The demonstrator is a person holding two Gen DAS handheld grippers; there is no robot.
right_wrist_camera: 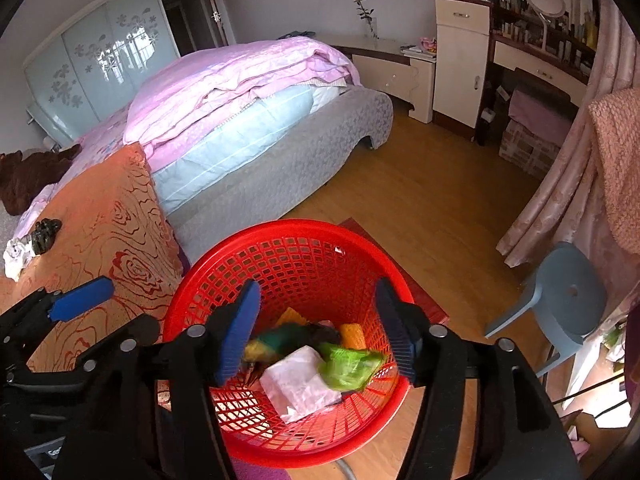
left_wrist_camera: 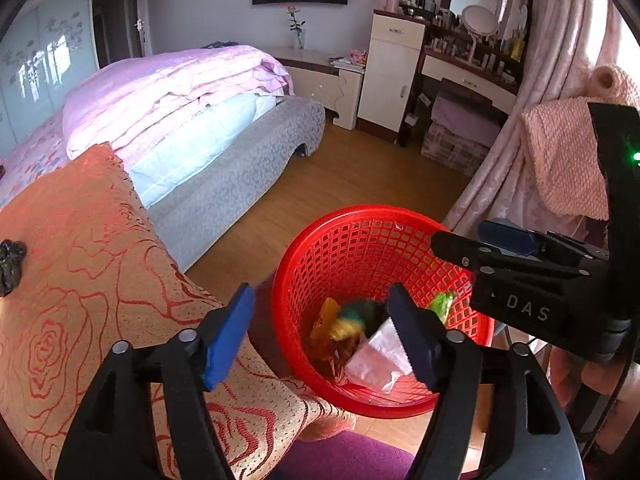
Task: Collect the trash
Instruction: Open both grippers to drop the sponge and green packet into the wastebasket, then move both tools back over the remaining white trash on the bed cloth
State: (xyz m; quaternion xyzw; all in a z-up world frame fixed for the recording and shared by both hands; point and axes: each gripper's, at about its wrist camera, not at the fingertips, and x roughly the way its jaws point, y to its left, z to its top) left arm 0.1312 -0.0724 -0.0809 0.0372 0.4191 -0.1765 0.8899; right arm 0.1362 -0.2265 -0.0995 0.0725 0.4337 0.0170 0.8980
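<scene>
A red mesh basket (left_wrist_camera: pixel 360 213) (right_wrist_camera: pixel 288 226) stands on the wood floor beside a cloth-covered table. My left gripper (left_wrist_camera: pixel 320 290) hangs open over its left side, with nothing pressed between the blue pads. My right gripper (right_wrist_camera: pixel 318 284) is open above the basket's mouth, also empty. Inside lie a white plastic bag (left_wrist_camera: pixel 380 356) (right_wrist_camera: pixel 300 384), a green wrapper (right_wrist_camera: pixel 348 364), orange pieces (right_wrist_camera: pixel 352 334) and a motion-blurred yellow-green piece (left_wrist_camera: pixel 352 316) (right_wrist_camera: pixel 272 344). The right gripper also shows in the left wrist view at the far rim, and the left one sits at the left edge of the right wrist view.
An orange rose-patterned cloth (left_wrist_camera: pixel 80 280) covers the table on the left; a black lump (right_wrist_camera: pixel 46 232) and a crumpled white scrap (right_wrist_camera: pixel 16 256) lie on it. Beyond is a bed with pink bedding (right_wrist_camera: pixel 240 76). A blue stool (right_wrist_camera: pixel 568 300) and pink curtains (right_wrist_camera: pixel 560 184) stand to the right.
</scene>
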